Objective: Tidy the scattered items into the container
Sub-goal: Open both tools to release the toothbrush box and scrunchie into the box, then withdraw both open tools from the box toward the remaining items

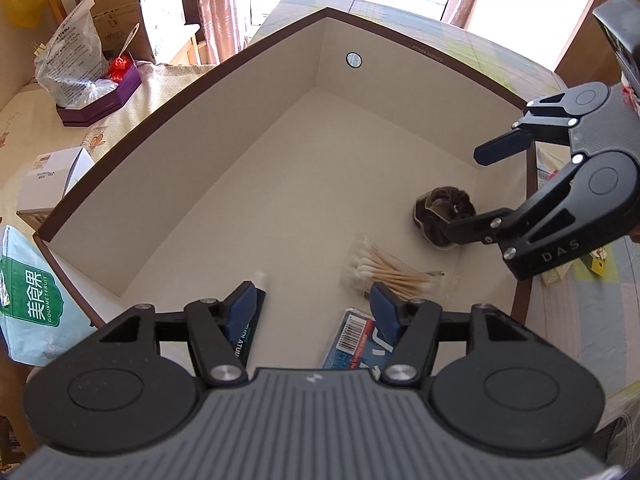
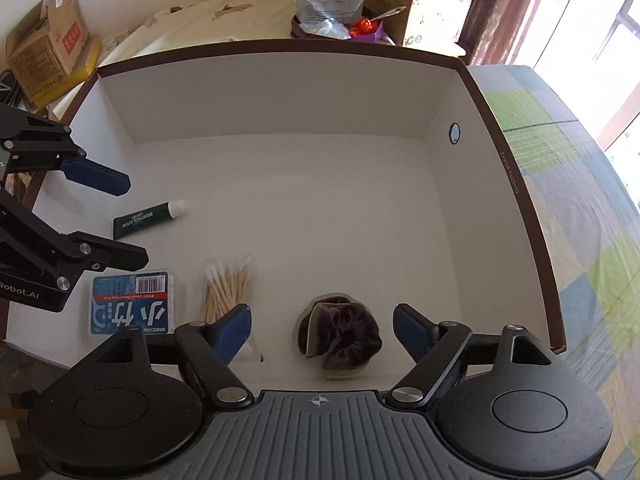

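Note:
A big box with white inside and a brown rim holds four items. A dark green lip-balm tube, a blue floss-pick pack, a clear bag of cotton swabs and a brown scrunchie all lie on its floor. My left gripper hovers open above the tube and the pack, holding nothing. My right gripper stands open just over the scrunchie, which lies between its fingers untouched.
The box rests on a table with a checked cloth. Beyond the box lie a plastic bag on a purple case, a white carton, a green snack bag and cardboard boxes.

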`<action>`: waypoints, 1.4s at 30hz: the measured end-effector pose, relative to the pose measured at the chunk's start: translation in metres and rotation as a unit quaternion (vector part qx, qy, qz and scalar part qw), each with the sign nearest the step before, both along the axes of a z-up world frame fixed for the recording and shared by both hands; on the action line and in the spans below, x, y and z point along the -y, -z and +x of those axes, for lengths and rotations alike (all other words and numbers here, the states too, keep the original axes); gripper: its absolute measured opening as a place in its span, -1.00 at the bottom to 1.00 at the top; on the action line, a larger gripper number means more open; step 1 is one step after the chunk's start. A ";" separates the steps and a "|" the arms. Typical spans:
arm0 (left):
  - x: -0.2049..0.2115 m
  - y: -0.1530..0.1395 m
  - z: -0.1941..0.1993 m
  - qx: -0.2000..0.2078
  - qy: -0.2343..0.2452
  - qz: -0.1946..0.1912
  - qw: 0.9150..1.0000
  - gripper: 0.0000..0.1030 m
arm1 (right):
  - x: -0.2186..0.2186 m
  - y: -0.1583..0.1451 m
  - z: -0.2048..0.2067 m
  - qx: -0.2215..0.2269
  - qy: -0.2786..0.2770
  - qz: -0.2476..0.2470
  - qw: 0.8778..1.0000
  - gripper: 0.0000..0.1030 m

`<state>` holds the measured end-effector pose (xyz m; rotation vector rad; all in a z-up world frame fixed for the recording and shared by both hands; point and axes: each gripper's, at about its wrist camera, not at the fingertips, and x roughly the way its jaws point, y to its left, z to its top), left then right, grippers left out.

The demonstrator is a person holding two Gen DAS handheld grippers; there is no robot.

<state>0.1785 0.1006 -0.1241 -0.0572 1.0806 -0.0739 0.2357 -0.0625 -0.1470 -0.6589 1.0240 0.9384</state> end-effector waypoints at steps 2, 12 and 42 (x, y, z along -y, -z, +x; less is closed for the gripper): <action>0.001 0.000 0.000 0.000 0.001 0.002 1.000 0.18 | 0.001 -0.002 -0.001 0.000 -0.005 -0.004 1.000 0.62; 0.007 -0.004 -0.001 0.002 0.008 0.010 1.000 0.24 | 0.006 -0.013 -0.008 0.011 -0.007 -0.004 1.000 0.63; 0.043 -0.062 -0.050 0.039 0.021 0.036 0.998 0.50 | 0.055 -0.081 -0.068 0.045 0.027 0.069 0.996 0.63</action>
